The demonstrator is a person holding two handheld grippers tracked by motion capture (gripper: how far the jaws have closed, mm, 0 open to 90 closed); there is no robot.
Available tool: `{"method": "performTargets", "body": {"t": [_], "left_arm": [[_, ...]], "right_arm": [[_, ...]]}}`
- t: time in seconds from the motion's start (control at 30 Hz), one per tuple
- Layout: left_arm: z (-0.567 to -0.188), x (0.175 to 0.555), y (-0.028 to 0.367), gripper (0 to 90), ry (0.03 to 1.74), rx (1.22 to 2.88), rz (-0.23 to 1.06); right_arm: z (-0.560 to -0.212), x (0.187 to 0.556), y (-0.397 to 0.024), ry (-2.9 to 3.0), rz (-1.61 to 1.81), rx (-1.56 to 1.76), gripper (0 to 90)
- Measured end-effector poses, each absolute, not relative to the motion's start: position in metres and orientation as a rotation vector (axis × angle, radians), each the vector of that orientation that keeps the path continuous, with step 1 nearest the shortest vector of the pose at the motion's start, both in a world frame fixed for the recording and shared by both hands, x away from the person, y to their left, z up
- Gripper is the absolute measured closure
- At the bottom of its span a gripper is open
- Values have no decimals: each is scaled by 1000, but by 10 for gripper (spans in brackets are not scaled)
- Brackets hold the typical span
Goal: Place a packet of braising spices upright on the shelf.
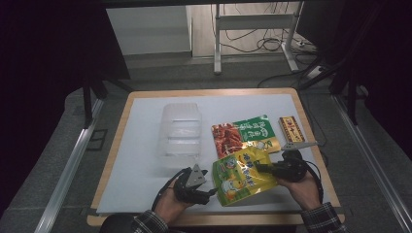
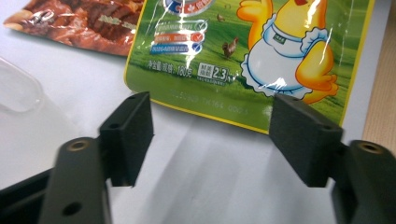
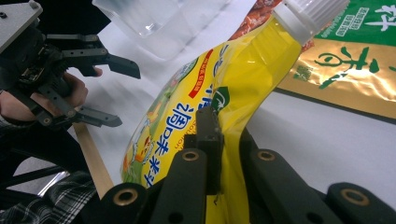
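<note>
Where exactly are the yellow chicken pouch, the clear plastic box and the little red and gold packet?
yellow chicken pouch (image 1: pixel 240 177), high view, middle of its printed front.
clear plastic box (image 1: pixel 180 131), high view, centre of its see-through top.
red and gold packet (image 1: pixel 291 129), high view, middle of its face, near the table's right edge.

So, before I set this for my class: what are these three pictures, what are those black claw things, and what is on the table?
A person sits at a white table, holding a hand-held two-jaw gripper in each hand. One picture looks down from above; the other two come from cameras riding on the grippers. The left gripper is open, near the bottom edge of the yellow chicken pouch without touching it. The right gripper is shut on that pouch. Also there: a clear plastic container, a green and red snack bag and a small brown packet.
</note>
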State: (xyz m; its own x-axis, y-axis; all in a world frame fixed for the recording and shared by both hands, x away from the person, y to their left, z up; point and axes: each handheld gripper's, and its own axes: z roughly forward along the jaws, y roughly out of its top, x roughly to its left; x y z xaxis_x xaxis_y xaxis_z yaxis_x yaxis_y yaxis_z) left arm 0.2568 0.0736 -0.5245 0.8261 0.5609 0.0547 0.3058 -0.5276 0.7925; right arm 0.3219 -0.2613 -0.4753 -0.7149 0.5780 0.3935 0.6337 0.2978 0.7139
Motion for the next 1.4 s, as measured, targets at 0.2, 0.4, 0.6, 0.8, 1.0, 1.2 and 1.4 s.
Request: {"method": "performTargets", "body": {"t": [0.2, 0.4, 0.6, 0.8, 1.0, 1.2, 1.4], "left_arm": [[-521, 254, 80, 212, 623, 2118, 373], [-520, 251, 83, 192, 613, 2128, 389], [-523, 250, 84, 114, 614, 2144, 411], [-520, 248, 88, 92, 628, 2106, 393], [-519, 246, 92, 45, 661, 2051, 317], [-517, 244, 97, 20, 668, 2000, 300], [-518, 243, 100, 10, 657, 2002, 331]], "right_arm": [[-469, 322, -258, -2468, -1434, -1140, 873], [-463, 323, -257, -2454, -1462, -1125, 878], [-453, 323, -255, -2464, -1479, -1099, 878], [-444, 326, -255, -2456, -1497, -1090, 878], [-432, 327, -249, -2475, -1501, -1043, 881], [-420, 329, -245, -2509, -1510, -1020, 882], [-411, 332, -244, -2522, -1525, -1006, 883]]}}
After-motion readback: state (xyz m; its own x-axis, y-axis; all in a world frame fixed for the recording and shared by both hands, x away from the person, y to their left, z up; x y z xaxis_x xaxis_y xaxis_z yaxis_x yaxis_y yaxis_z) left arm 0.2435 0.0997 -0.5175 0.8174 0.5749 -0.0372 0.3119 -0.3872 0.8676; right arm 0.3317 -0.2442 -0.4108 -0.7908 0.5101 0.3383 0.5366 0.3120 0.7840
